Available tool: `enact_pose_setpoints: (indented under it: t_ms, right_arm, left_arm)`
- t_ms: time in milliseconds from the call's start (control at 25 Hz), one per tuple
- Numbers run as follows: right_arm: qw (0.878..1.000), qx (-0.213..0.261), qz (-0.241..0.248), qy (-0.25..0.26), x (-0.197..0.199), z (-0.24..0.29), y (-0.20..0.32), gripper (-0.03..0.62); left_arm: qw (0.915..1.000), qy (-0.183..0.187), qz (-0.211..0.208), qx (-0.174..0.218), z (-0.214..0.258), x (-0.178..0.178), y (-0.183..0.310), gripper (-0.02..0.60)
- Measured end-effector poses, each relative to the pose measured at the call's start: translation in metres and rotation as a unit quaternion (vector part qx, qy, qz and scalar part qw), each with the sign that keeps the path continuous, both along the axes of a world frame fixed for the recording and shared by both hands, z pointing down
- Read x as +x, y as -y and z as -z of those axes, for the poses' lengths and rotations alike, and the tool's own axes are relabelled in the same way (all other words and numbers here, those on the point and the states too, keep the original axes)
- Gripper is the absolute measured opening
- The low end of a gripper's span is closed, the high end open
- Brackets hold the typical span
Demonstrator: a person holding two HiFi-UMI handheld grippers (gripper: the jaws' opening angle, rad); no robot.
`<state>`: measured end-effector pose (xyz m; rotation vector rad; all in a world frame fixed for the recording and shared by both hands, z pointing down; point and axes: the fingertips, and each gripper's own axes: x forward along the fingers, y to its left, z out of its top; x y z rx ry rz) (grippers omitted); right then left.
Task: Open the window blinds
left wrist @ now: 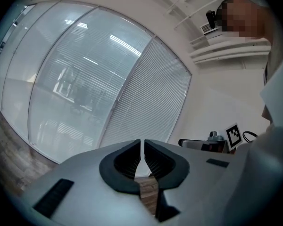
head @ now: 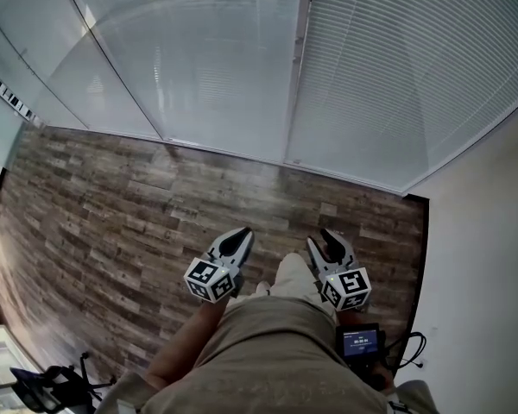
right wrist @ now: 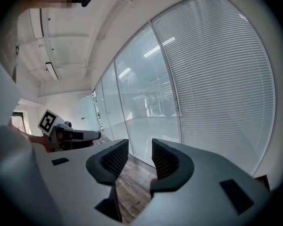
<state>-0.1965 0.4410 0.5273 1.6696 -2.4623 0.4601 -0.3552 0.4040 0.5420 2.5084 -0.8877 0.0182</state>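
- The left gripper's [left wrist: 141, 147] jaws are sitting clenched together. The ribbed dark pads are meeting along a thin seam, with nothing pinched in it.
- The right gripper's [right wrist: 139, 157] jaws are hanging released. There's a clear gap between the two ribbed pads, and only floor is showing through it.
- Both grippers have smooth, rounded grey shells, kind of beak-shaped where they're narrowing to the tips.
- In the head view, the left gripper [head: 242, 231] and right gripper [head: 328, 234] are hovering side by side, near each other but not touching. Both are pointing toward the window, well apart from it.
- Each one is carrying its marker cube, black-and-white squares on white faces: left cube [head: 211, 281], right cube [head: 347, 289].
- The person's beige trousers [head: 276, 352] are filling the bottom of the frame.
- The floor [head: 112, 214] is showing wood-look planks in streaky, mottled grey-brown.
- The window blinds [head: 414, 76] are hanging ahead and to the right as thin white horizontal slats. They're running the full height down to the floor, with slim pale frame bars beside them.
- The panes to the left [head: 198, 59] are looking smooth and glassy with faint slat lines. I can't really tell through the glare whether those are more blinds or reflections.
- A plain white wall [head: 492, 257] is butting up against the right edge of the blinds.
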Motion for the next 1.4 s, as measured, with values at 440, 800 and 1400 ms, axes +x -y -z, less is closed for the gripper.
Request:
enact_pose_setpoints:
  t_ms: [440,800,1400]
  right_arm:
    - [1.000,-0.004,0.019,-0.001,0.024,0.002,0.071,0.161]
    - [1.000,-0.004,0.029,0.005,0.062,0.018,0.135,0.160]
    - [0.999,-0.018,0.024,0.020,0.125,0.014,0.193,0.161]
  left_arm:
    - [0.9995,-0.001,0.028,0.015,0.015,0.019,0.063,0.040]
    - [0.9997,0.006,0.023,0.006,0.025,0.059,0.117,0.040]
    - [0.9996,0.012,0.023,-0.008,0.028,0.108,0.164,0.040]
